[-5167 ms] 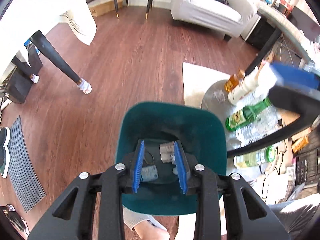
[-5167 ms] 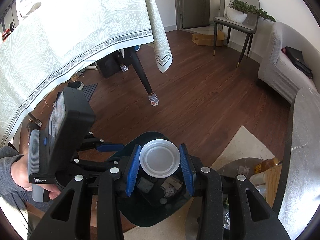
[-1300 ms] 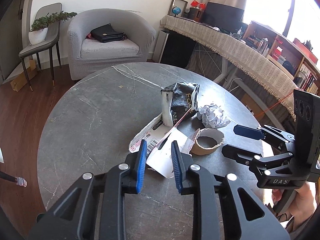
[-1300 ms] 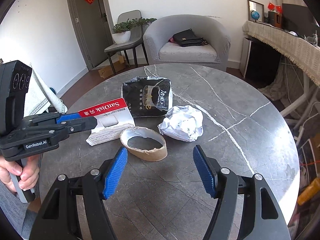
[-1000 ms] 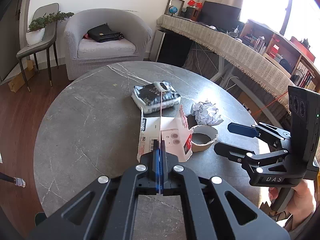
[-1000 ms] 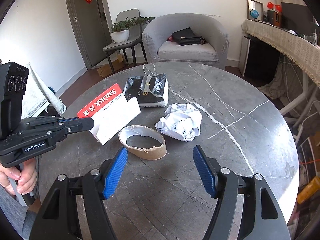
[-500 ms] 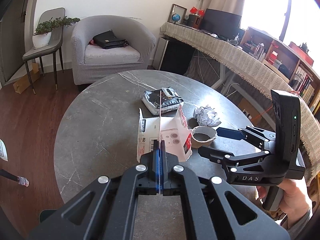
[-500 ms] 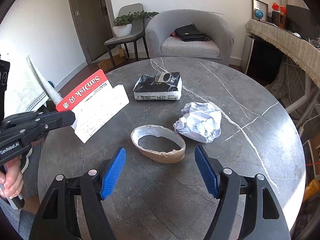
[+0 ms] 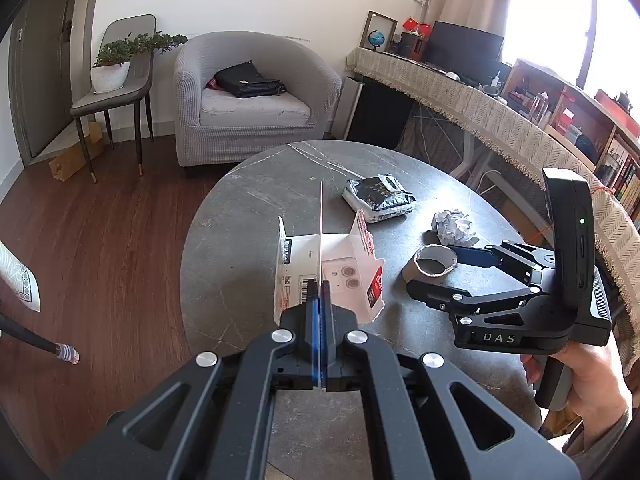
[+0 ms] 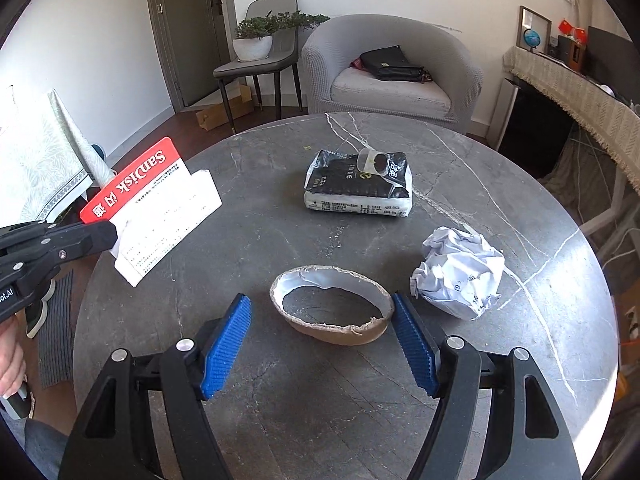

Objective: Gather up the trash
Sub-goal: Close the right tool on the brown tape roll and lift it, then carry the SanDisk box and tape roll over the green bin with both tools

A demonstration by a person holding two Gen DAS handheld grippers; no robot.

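SanDisk pkg (image 10: 150, 204) clamped in L gripper (image 9: 321, 322), R gripper (image 10: 322, 344) wide round cardboard ring (image 10: 332, 312)

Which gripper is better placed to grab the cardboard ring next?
The right gripper: its jaws are open on either side of the cardboard ring. The left gripper is shut on the SanDisk package.

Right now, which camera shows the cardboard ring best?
The right wrist view: the cardboard ring lies whole between the open right gripper. The left wrist view shows it smaller, off to the side.
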